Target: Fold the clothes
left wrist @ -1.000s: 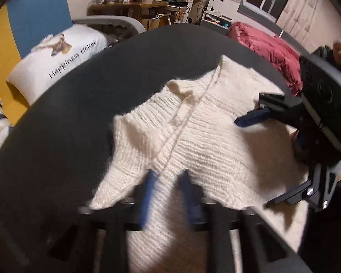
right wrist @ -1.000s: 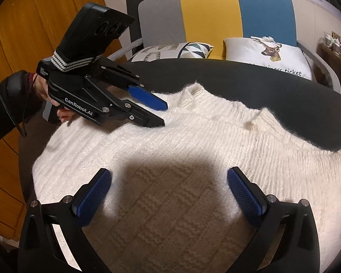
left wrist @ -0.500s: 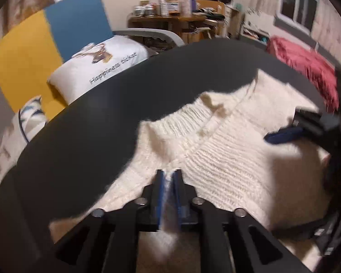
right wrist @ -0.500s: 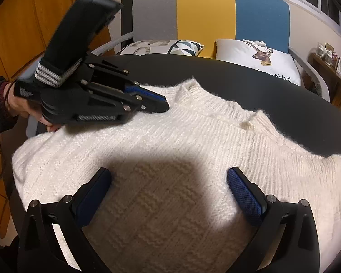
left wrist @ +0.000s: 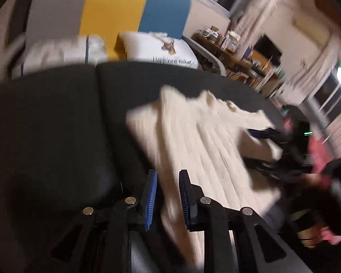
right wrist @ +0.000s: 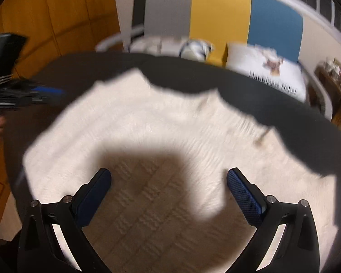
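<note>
A: Hard to read anywhere?
B: Smeared in both views. Left gripper [left wrist: 168, 195] parted a little, nothing pinched. Sweater [left wrist: 204, 136] seen through the gap; touching or not, impossible to tell. Right gripper [right wrist: 169, 193] spread wide, poised above its own shadow on the sweater, near part of the knit cut off by the frame.
A: Changed since half a second back?
B: Left pads, then squeezed on the knit, now loosed and swung out to the table [right wrist: 272, 104] edge. Sweater still flat on the table.
</note>
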Motion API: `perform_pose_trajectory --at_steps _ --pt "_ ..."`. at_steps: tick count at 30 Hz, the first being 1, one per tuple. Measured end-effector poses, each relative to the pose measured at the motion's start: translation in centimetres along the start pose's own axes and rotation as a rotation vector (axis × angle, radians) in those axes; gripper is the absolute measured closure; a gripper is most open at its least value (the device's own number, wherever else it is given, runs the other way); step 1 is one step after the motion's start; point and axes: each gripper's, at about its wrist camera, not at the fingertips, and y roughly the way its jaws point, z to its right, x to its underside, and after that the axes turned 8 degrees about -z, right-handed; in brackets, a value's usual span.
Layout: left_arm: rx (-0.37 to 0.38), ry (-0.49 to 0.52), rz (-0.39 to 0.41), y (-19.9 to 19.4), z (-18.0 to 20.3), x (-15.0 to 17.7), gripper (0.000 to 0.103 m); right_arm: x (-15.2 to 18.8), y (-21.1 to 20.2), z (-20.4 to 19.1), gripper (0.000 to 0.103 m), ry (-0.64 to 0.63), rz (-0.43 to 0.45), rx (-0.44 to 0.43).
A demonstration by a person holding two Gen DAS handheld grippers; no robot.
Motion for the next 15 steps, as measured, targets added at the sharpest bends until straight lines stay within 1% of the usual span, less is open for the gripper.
perform_pose_trajectory --at_steps 1,2,5,7,9,11,13,15 --pt "0.064 -0.006 -0.014 0.1 -0.5 1.2 0.081 0.5 0.6 0.1 0.000 0.010 0.014 -0.006" --pt "0.103 -0.009 -0.022 0.1 -0.7 1.9 0.080 0.7 0.7 0.3 0.000 0.021 0.023 -0.020" --pt "0.173 0.009 -0.036 0.9 -0.9 2.9 0.079 0.8 0.3 1.0 0.000 0.048 0.037 -0.065" --pt "0.221 0.018 -0.042 1.1 -1.2 3.4 0.079 0.8 0.3 1.0 0.000 0.049 0.034 -0.069" --pt "0.290 0.033 -0.043 1.0 -1.7 3.4 0.077 0.8 0.2 0.8 0.000 0.047 0.031 -0.069" --pt "0.329 0.062 -0.054 0.9 -1.9 3.5 0.077 0.7 0.2 0.7 0.000 0.046 0.028 -0.069" --pt "0.314 0.085 -0.081 1.4 -1.9 3.3 0.076 0.7 0.2 0.7 0.000 0.043 0.024 -0.066" --pt "0.319 0.070 -0.094 1.6 -2.8 2.9 0.076 0.6 0.4 0.6 0.000 0.031 0.010 -0.053"
